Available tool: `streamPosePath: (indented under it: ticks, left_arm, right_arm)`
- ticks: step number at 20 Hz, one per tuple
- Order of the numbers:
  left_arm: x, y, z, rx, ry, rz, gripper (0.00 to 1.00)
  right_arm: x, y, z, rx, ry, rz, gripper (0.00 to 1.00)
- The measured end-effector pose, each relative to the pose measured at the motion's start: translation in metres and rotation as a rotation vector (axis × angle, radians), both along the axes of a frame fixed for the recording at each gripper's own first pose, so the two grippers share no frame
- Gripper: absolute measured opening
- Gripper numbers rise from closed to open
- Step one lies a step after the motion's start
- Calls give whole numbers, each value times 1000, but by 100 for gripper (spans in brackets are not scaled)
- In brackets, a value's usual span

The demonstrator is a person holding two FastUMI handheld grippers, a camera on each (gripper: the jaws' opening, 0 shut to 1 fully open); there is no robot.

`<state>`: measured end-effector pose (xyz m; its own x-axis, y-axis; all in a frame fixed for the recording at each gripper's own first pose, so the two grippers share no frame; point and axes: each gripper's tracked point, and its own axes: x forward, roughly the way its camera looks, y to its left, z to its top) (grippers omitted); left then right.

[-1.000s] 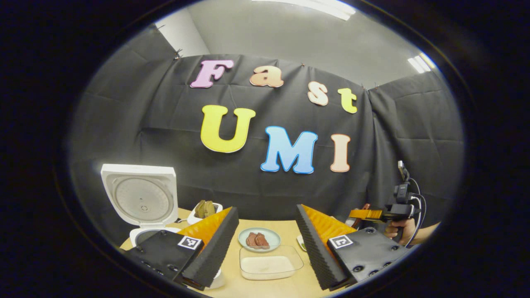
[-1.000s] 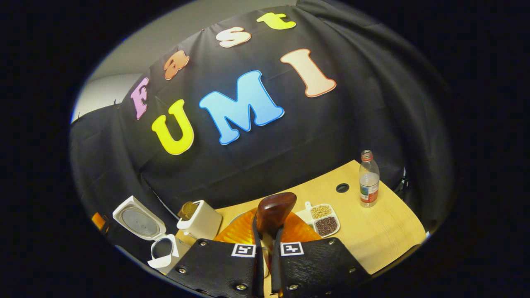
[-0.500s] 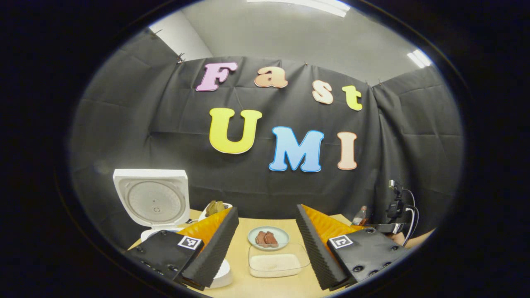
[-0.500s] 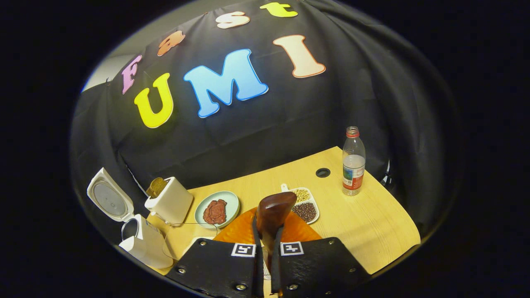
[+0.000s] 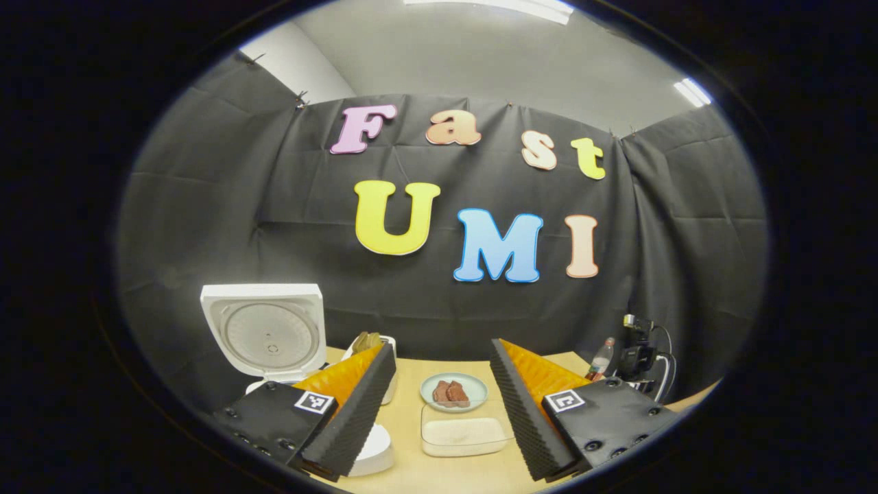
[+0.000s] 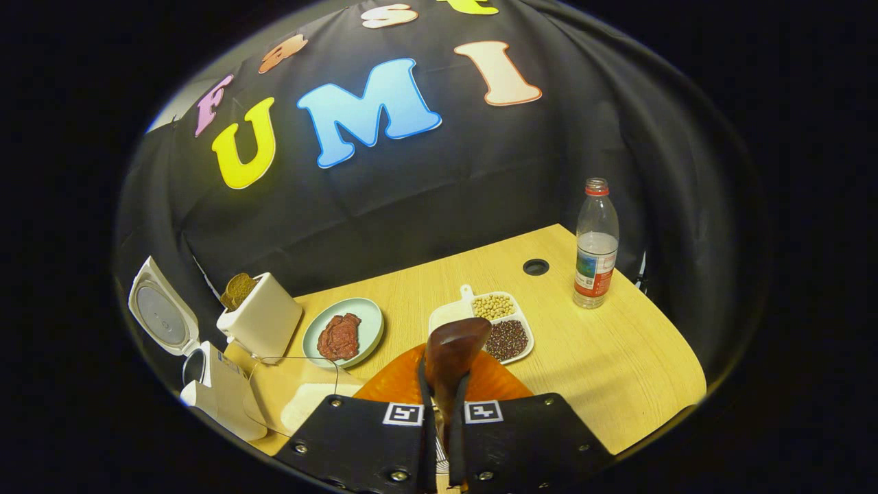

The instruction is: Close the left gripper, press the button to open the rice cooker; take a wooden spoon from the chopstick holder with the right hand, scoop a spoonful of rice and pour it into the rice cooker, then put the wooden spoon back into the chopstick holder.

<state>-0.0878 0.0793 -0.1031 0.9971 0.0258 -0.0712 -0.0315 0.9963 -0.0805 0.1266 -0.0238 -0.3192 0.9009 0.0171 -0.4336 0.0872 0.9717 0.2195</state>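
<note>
Right jaws: I have them clamped on the wooden spoon (image 6: 449, 357), bowl end forward toward 12 o'clock.
Rice tray (image 6: 309, 405): low at my 9 o'clock, near the jaws.
Rice cooker (image 6: 206, 384): lid up, farther at 9 o'clock.
Left jaws: spread wide, empty.

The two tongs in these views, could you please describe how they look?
The left tongs have black plates with screws, square black-and-white markers, orange fingers and ribbed black foam pads. The right tongs have the same black plates, markers and orange fingers.
</note>
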Motion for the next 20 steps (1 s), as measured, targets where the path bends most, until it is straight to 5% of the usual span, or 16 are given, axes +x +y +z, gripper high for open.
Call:
streamPosePath:
  ticks: [3,5,7,10,20]
  left_arm:
    - [4,-5,3,18,-2,-14,96]
    - [7,-8,3,19,-6,-27,96]
    - [12,-9,2,12,-7,-36,96]
    - [23,-11,1,-6,-10,-51,96]
    - [58,53,13,-15,-17,66,98]
  right_arm:
    - [-2,0,-7,12,9,-5,8]
    - [-12,-3,-6,13,10,-5,18]
    - [-19,-20,2,-65,-7,-18,37]
    - [-30,-37,37,-132,-54,-39,97]
    - [-68,-11,172,-131,-290,3,96]
